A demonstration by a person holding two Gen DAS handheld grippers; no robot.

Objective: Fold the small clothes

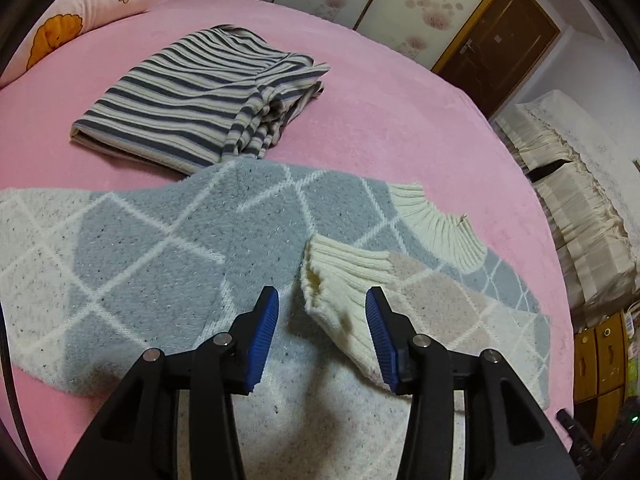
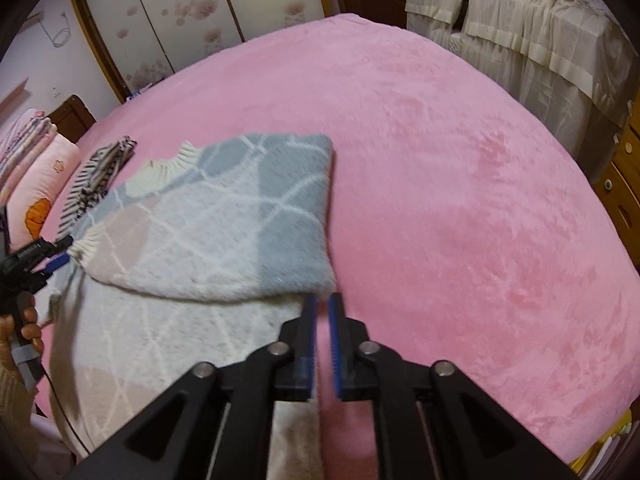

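A fluffy grey, cream and beige diamond-pattern sweater (image 1: 160,240) lies flat on the pink bed (image 1: 400,120). One sleeve is folded across its body, and the sleeve's ribbed cream cuff (image 1: 344,276) sits between the blue pads of my left gripper (image 1: 323,294). That gripper is open, with the cuff close to the right pad and well clear of the left one. In the right wrist view the sweater (image 2: 224,220) shows its folded sleeve. My right gripper (image 2: 323,300) hovers at the sweater's right edge, open by a narrow gap with only pink bedding visible between its pads. The left gripper (image 2: 66,250) shows at the cuff.
A folded grey-and-cream striped garment (image 1: 192,96) lies beyond the sweater. A pink pillow (image 1: 80,12) is at the far left. Furniture under a cream cover (image 2: 520,32) stands past the bed's far edge, with wardrobe doors (image 2: 200,12) behind. A person's hand (image 2: 24,320) holds the left gripper.
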